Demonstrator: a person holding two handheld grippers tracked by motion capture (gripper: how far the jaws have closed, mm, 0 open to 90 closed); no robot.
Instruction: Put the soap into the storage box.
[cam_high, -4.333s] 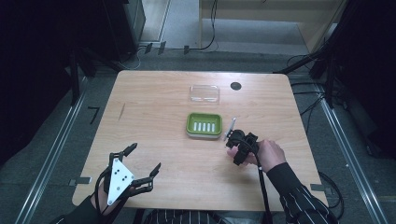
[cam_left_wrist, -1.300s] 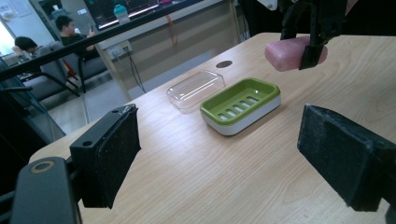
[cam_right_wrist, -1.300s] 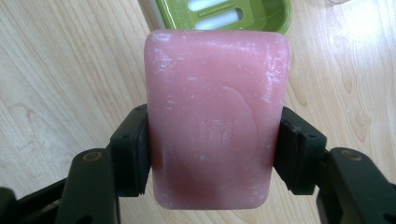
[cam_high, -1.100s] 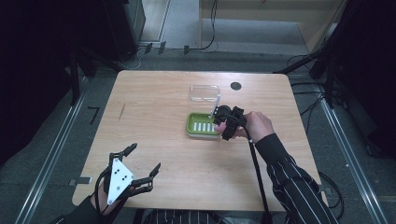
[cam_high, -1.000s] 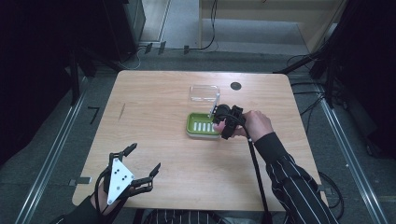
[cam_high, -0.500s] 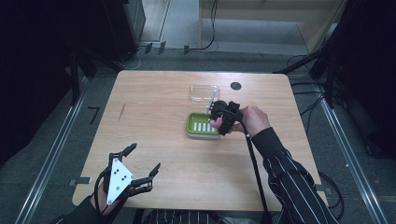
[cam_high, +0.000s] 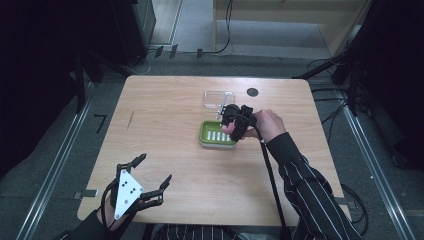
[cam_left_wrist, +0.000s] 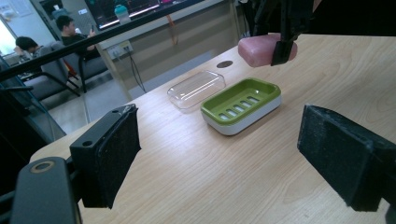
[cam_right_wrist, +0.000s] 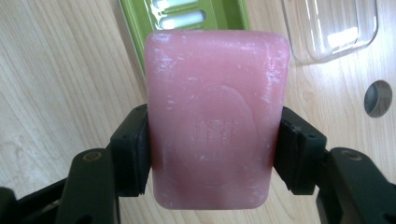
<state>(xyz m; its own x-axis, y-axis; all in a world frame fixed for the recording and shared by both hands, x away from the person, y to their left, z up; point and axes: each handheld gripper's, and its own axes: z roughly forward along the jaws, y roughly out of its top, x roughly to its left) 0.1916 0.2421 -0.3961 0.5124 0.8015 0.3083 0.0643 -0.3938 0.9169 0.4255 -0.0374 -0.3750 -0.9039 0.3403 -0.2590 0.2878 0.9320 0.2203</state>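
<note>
**Soap in the air, dish waiting below**

My right gripper (cam_right_wrist: 212, 154) has the pink soap bar (cam_right_wrist: 215, 116) clamped by its two long sides, jaws pressed flat against it, and I'm holding it over the right end of the green soap dish (cam_high: 216, 136). From my left gripper's view the bar hangs clear above the dish, not touching it. So the pick-up looks done; the set-down isn't. The dish's slotted floor is bare and ready. Just beyond it the clear lid (cam_high: 218, 98) lies on the table (cam_high: 165, 105), presumably to go on afterwards. My left gripper (cam_high: 150, 175) rests near the front edge, jaws wide apart, holding nothing.
</note>
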